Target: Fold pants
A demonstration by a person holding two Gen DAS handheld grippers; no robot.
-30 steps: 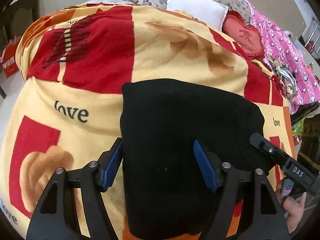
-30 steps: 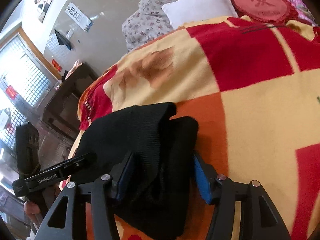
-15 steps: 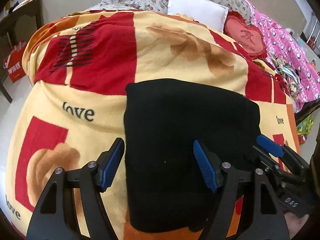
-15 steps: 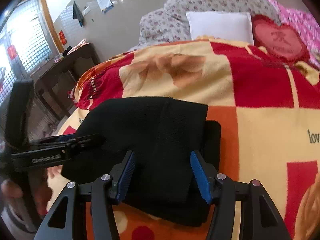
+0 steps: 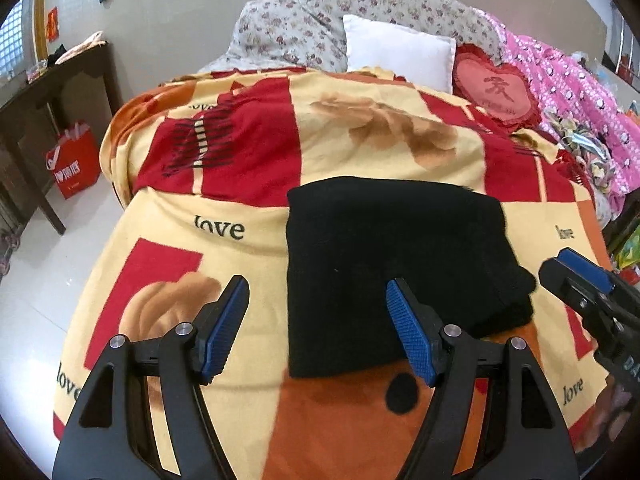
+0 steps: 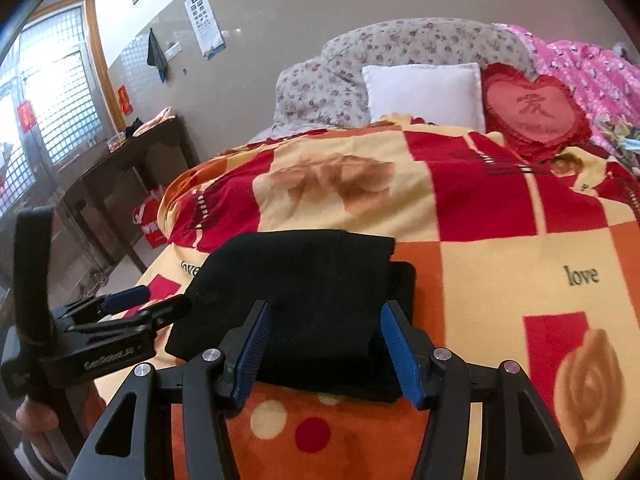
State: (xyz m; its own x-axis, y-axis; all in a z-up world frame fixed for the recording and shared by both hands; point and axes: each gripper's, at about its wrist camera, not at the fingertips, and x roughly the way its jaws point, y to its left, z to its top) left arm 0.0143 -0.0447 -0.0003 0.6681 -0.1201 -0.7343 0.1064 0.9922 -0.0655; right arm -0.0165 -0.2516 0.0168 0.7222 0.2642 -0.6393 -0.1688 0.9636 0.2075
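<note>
The black pants (image 5: pixel 396 264) lie folded into a compact rectangle on the red, yellow and orange "love" blanket (image 5: pixel 224 228). My left gripper (image 5: pixel 316 332) is open and empty, held just short of the pants' near left edge. In the right wrist view the folded pants (image 6: pixel 304 304) lie straight ahead, and my right gripper (image 6: pixel 324 356) is open and empty at their near edge. The right gripper also shows at the right edge of the left wrist view (image 5: pixel 588 292), and the left gripper shows at the left of the right wrist view (image 6: pixel 132 308).
A white pillow (image 5: pixel 400 52), a red heart cushion (image 5: pixel 496 88) and a pink quilt (image 5: pixel 576 92) lie at the head of the bed. A dark wooden table (image 5: pixel 48 92) and a red bag (image 5: pixel 74 164) stand on the floor to the left.
Both grippers have drawn back from the folded pants and lifted away. The pants stay flat on the blanket.
</note>
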